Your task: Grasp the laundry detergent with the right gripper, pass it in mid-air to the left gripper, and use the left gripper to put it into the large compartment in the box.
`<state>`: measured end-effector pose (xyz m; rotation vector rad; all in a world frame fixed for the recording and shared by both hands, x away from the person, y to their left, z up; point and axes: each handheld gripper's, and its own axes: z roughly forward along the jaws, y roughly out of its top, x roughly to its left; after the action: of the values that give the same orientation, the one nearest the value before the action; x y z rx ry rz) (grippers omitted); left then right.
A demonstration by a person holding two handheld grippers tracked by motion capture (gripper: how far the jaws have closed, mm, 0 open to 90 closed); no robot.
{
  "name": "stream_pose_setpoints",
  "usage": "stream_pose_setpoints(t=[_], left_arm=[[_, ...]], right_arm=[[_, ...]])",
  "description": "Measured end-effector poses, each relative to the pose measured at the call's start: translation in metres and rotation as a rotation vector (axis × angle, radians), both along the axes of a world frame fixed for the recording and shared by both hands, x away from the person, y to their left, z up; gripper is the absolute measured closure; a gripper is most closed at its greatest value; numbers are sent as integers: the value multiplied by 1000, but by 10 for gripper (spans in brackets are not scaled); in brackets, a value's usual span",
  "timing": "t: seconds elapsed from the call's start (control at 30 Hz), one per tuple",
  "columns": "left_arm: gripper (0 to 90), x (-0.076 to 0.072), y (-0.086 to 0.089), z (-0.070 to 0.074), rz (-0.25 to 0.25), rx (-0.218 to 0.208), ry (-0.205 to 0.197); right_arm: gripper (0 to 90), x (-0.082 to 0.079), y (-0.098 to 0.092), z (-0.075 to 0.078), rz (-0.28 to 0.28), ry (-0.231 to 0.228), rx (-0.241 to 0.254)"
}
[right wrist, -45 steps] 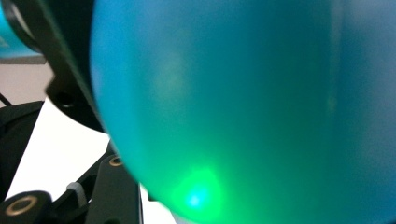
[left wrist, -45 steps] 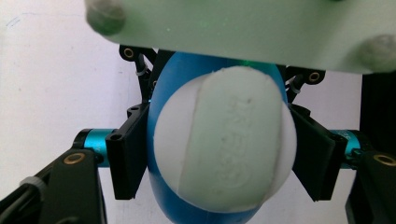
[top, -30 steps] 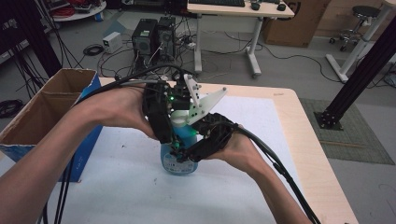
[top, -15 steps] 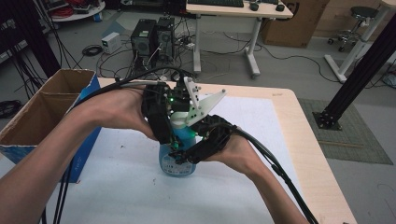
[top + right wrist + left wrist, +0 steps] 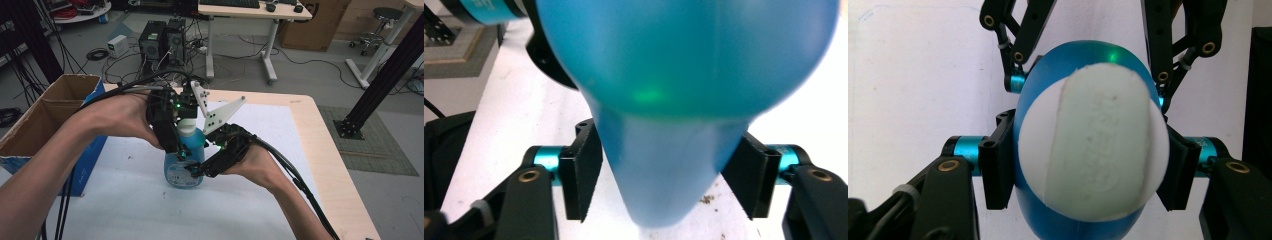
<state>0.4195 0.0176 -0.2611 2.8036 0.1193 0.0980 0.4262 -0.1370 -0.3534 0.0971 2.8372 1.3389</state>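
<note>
A blue bottle with a pale cap stands upright on the white mat. My left gripper comes down from above. In the left gripper view it is shut on the bottle top, with both pads against the white cap. My right gripper reaches in from the right at the bottle's body. In the right gripper view its jaws have just been opening. The blue bottle is still between them and both pads still touch it.
An open cardboard box stands at the table's left edge. The wooden table edge runs along the right. Cables trail from both grippers over the mat. Beyond the table are computer towers and a desk.
</note>
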Motion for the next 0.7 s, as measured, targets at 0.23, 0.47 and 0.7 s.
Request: stream_pose_setpoints(t=[0.23,0.47,0.7], left_arm=[[378,0,8,5,16,1,7],[378,3,23,28,69,19,-8],[378,8,43,62,142,52,-18]], right_arm=[[318,-3,-9,8,-25,-18,-27],[253,-7,-38,20,-102,-25,-107],[223,-8,-75,25,-206,-13,-150]])
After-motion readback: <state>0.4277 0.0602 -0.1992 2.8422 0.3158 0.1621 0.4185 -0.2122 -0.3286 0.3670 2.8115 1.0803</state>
